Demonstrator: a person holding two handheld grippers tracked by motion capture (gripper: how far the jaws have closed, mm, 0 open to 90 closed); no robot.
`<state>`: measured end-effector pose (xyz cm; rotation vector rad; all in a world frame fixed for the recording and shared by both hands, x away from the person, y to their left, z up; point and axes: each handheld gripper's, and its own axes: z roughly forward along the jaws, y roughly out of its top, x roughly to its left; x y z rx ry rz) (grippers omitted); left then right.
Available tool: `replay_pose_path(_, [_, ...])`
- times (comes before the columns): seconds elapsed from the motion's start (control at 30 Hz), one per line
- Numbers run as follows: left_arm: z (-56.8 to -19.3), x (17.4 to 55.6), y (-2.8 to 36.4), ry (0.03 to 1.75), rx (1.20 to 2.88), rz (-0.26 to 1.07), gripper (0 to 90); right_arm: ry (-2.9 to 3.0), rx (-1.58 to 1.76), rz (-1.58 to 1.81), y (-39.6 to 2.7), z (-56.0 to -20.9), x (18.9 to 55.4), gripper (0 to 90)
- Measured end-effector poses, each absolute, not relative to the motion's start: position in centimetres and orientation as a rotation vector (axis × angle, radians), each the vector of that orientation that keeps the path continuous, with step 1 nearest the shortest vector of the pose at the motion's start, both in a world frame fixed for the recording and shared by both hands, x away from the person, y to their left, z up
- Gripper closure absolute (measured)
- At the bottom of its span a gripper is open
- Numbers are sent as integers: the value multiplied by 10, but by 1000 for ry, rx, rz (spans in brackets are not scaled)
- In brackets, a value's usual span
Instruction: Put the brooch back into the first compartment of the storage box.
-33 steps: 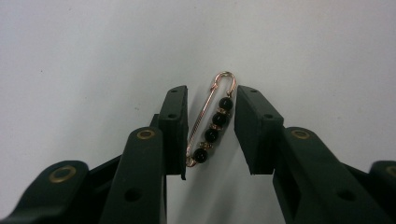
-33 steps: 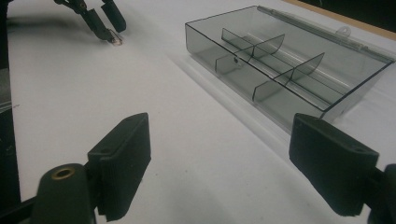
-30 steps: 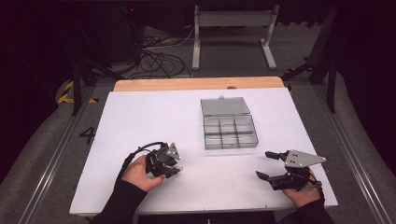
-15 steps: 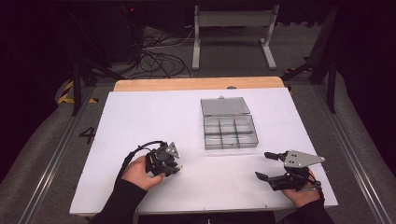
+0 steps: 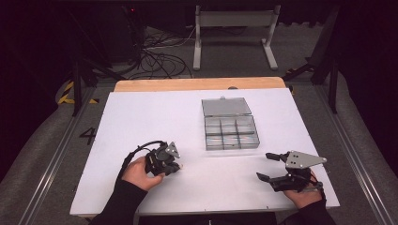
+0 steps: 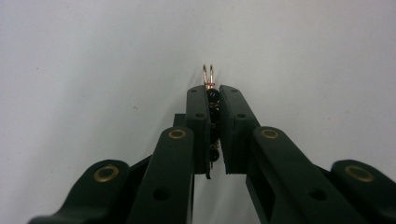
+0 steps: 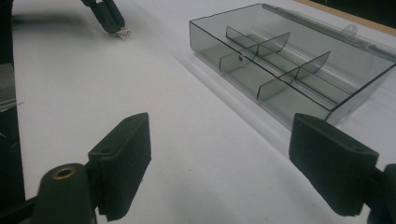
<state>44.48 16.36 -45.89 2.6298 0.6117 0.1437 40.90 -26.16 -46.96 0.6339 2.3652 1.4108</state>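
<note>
The left gripper [image 6: 213, 100] is clamped on a small beaded earring [image 6: 208, 77], its gold hook jutting past the tips; the right gripper [image 7: 219, 163] waits wide open and empty, the box [image 7: 289, 60] just ahead; likely next, a carry to a compartment.

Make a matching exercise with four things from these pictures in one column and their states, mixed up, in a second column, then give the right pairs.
Things:
1. left gripper
2. right gripper
3. compartment box
4. small beaded piece with a gold wire loop

States:
a. lid open, lying flat behind it
b. jaws wide apart, nothing between them
c. pinched between two black jaws, loop sticking out past the tips
d. jaws closed on a small item

Pairs: 1-d, 2-b, 3-a, 4-c
</note>
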Motion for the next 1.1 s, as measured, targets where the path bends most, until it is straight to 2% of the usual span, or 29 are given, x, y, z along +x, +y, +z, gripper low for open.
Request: replay_pose_path(1.1, [-428, 439, 189, 621, 2300, 201, 833, 2366, 639, 1409, -261, -470, 410, 213])
